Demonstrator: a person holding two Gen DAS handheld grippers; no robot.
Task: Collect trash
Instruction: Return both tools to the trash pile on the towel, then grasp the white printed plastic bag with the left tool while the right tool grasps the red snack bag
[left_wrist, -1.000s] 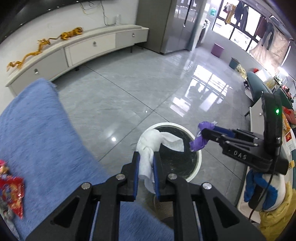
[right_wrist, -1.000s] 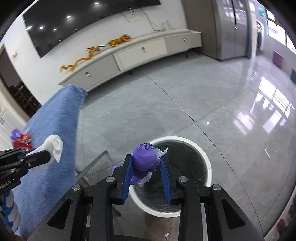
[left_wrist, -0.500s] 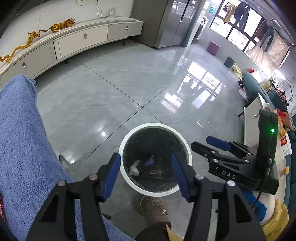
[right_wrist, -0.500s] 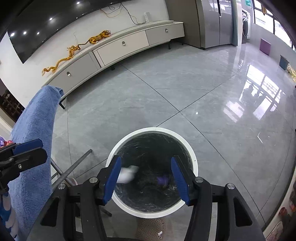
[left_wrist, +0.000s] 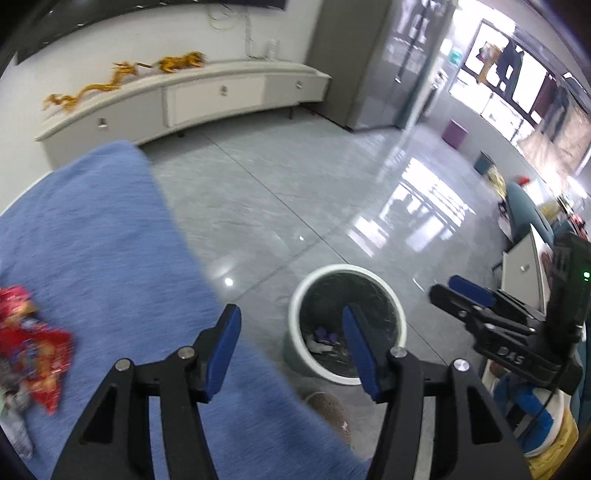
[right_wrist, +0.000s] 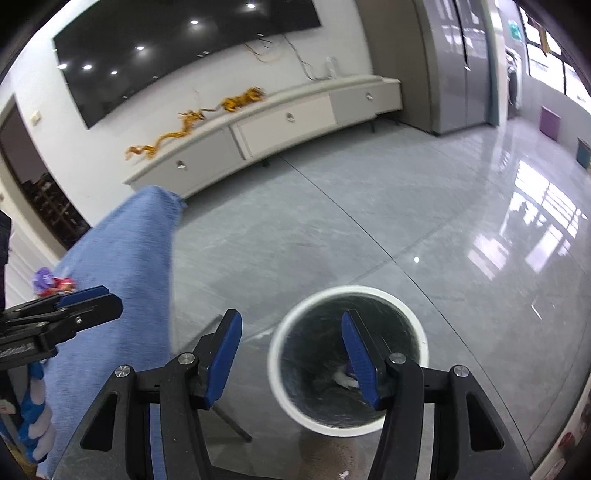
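A white round trash bin (left_wrist: 306, 295) with a black liner stands on the grey floor; it also shows in the right wrist view (right_wrist: 295, 306). White tissue and a purple scrap (left_wrist: 325, 338) lie at its bottom, also seen in the right wrist view (right_wrist: 345, 376). My left gripper (left_wrist: 291, 350) is open and empty, above the edge of the blue-covered table (left_wrist: 92, 240). My right gripper (right_wrist: 291, 350) is open and empty above the bin; it also shows in the left wrist view (left_wrist: 465, 295). Red wrappers (left_wrist: 33, 347) lie on the blue cloth at far left.
A long white cabinet (left_wrist: 207, 99) with golden dragon figures runs along the far wall. A purple scrap and red wrappers (right_wrist: 51, 284) lie on the cloth behind the left gripper (right_wrist: 85, 302). A slippered foot (left_wrist: 328, 406) is beside the bin. Metal table legs (right_wrist: 232, 424) stand near it.
One second ago both grippers held trash over the bin; they opened and the tissue and purple scrap fell in. Since then the left gripper has swung left, towards the table.
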